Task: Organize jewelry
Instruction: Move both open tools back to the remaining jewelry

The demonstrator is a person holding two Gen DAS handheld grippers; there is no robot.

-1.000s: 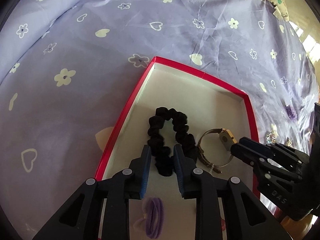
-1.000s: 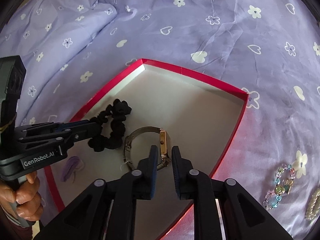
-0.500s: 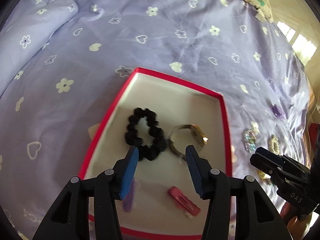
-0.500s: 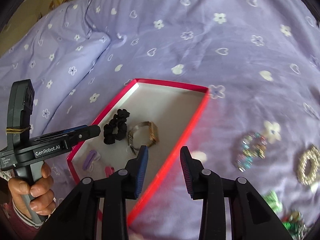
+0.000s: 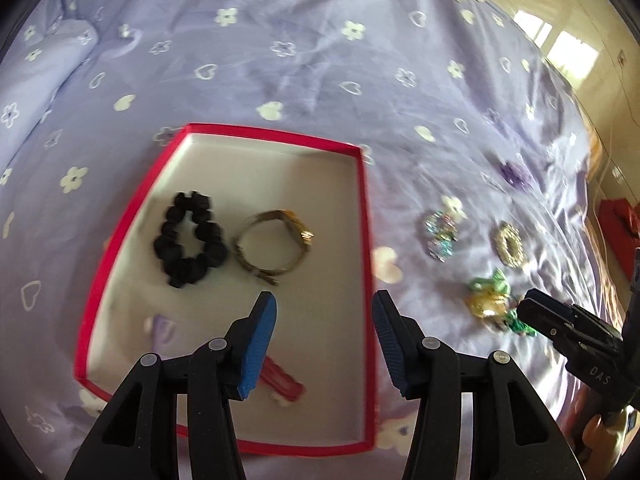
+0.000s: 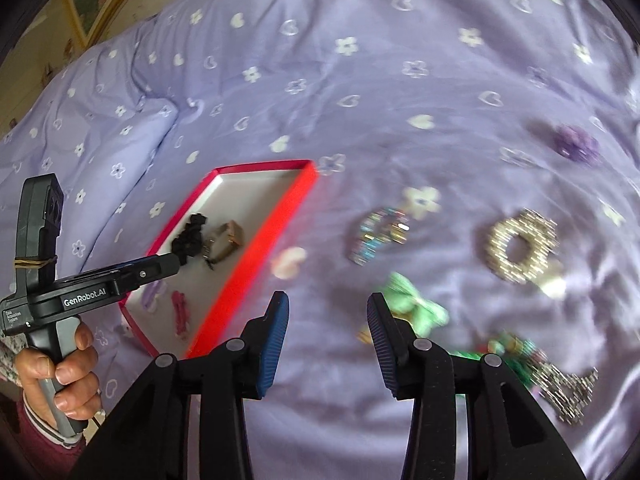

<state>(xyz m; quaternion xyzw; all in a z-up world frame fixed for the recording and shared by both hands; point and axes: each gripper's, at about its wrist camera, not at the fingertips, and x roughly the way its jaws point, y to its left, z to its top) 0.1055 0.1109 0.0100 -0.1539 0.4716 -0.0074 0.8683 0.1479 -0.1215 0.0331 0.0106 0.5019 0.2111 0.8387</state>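
Note:
A red-rimmed box (image 5: 364,216) lies on the purple bedspread; it holds a black scrunchie (image 5: 188,240), a gold watch (image 5: 276,246), a red hair clip (image 5: 282,382) and a purple hair tie (image 5: 162,326). My left gripper (image 5: 324,320) is open and empty above the box's right rim. My right gripper (image 6: 326,320) is open and empty over the bedspread, right of the box (image 6: 280,216). Loose pieces lie to the right: a multicoloured bead bracelet (image 6: 378,234), a pearl ring-shaped piece (image 6: 520,246), a green bow (image 6: 416,306) and a purple flower (image 6: 576,144).
A silver beaded piece (image 6: 564,390) and green bits (image 6: 508,350) lie at the lower right of the right wrist view. A pillow (image 6: 100,120) rises behind the box. The right gripper shows at the right edge of the left wrist view (image 5: 568,324).
Both grippers opened and drew back from the box. The right gripper let go of the watch and swung right over the loose jewelry; the left one let go of the scrunchie.

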